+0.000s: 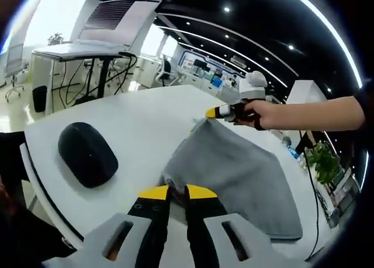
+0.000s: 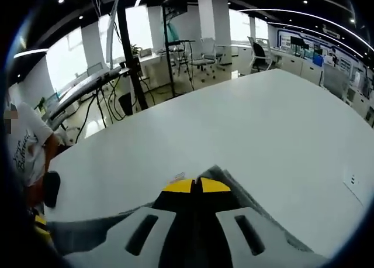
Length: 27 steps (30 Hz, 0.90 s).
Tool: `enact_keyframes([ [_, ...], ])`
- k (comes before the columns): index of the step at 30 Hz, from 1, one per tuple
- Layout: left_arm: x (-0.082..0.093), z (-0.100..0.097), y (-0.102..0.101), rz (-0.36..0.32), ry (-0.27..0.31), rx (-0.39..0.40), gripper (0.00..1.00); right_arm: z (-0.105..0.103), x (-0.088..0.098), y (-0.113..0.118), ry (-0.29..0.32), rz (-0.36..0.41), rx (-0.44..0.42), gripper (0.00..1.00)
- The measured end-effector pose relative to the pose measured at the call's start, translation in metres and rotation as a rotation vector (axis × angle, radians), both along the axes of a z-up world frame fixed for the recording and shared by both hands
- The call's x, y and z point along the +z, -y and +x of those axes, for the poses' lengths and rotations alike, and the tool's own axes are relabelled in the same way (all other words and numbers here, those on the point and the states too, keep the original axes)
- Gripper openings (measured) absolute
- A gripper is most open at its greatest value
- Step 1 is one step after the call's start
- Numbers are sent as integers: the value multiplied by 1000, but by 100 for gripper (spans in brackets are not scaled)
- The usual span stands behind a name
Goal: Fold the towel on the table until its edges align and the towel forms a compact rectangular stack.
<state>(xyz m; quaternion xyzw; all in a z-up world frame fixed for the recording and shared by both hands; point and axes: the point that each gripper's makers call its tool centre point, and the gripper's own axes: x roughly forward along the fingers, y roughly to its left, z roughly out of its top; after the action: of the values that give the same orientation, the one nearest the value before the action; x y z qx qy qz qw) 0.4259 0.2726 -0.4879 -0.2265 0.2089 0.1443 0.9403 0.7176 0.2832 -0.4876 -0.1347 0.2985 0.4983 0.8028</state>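
Observation:
A grey towel (image 1: 239,168) lies partly lifted on the white table (image 1: 140,116). At the bottom of the left gripper view, my left gripper (image 1: 177,192) is shut on the towel's near edge. My right gripper (image 1: 217,112), held by a hand (image 1: 266,113), comes in from the right and pinches the towel's far corner, raised a little off the table. In the right gripper view, my right gripper (image 2: 196,185) has its yellow tips together on the towel (image 2: 93,227), which spreads under and behind the jaws over the table (image 2: 263,116).
A black oval object (image 1: 87,154) rests on the table left of the towel, also seen as the black object (image 2: 51,189). A person in a white shirt (image 2: 23,145) stands at the table's edge. Desks, chairs and a potted plant (image 1: 324,160) stand beyond the table.

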Motion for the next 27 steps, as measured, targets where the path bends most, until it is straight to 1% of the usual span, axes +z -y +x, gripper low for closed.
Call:
enact_keyframes([
  [4, 5, -3, 0, 28, 0, 4, 17, 1, 3, -1, 27, -2, 20, 8],
  [6, 8, -2, 3, 45, -3, -10, 18, -1, 6, 0, 38, 3, 29, 11],
  [10, 10, 1, 12, 74, -11, -43, 19, 0, 7, 0, 55, 5, 55, 15],
  [12, 12, 4, 16, 77, -10, -58, 21, 0, 8, 3, 49, 6, 54, 16],
  [14, 13, 7, 20, 70, 3, -89, 23, 0, 10, 9, 47, 6, 53, 18],
  [15, 15, 9, 21, 77, 8, -94, 25, 2, 10, 11, 48, 6, 50, 18],
  [17, 17, 11, 24, 109, 9, -121, 26, 3, 10, 13, 49, 4, 48, 18],
  [19, 18, 13, 26, 153, -8, -156, 28, 4, 9, 18, 47, 4, 44, 18],
  [22, 20, 17, 33, 158, -6, -186, 31, 3, 8, 28, 38, 2, 40, 18],
  [24, 19, 20, 41, 139, -9, -236, 36, 2, 7, 31, 36, 3, 47, 19],
  [26, 17, 22, 47, 159, -22, -275, 40, 1, 5, 41, 32, -6, 49, 21],
  [27, 16, 22, 51, 166, -30, -295, 42, 4, 5, 44, 27, -9, 45, 22],
])
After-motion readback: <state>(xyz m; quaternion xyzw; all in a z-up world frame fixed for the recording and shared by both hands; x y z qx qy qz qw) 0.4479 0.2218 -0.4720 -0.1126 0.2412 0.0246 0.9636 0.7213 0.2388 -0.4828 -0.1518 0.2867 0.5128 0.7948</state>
